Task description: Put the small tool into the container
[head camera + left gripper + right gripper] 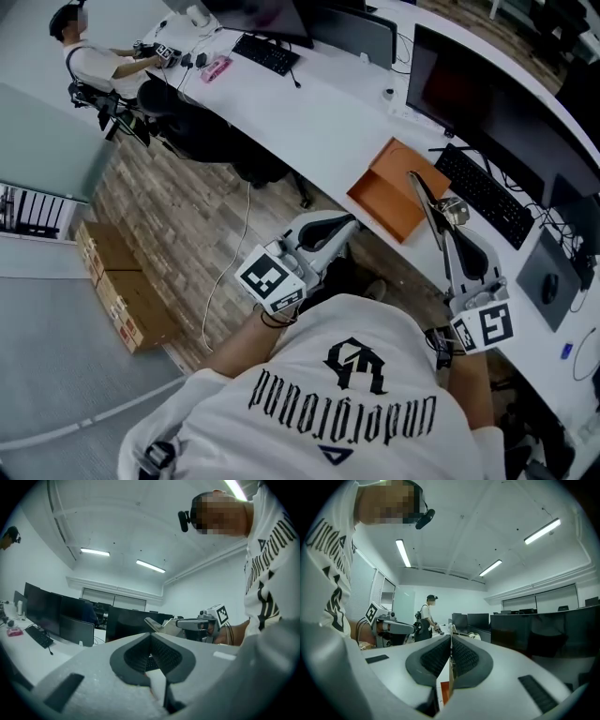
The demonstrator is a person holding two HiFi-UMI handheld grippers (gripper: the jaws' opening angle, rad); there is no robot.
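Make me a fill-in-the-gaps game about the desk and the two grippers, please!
1. The container on the white desk is ___ in colour.
2. The right gripper pinches the small tool, and the left gripper, jaws together, holds ___.
3. The keyboard next to the container is ___.

Missing words: orange; nothing; black.

Box (pixel 389 197) sits at the near edge of the desk (pixel 319 122), keyboard (pixel 483 195) just to its right, monitors (pixel 497 103) behind that. The small tool (pixel 424 202), pinched in the right gripper (pixel 441 236), hangs over the box's right side. Cartons (pixel 122 286) on the floor (pixel 187 206), far left.
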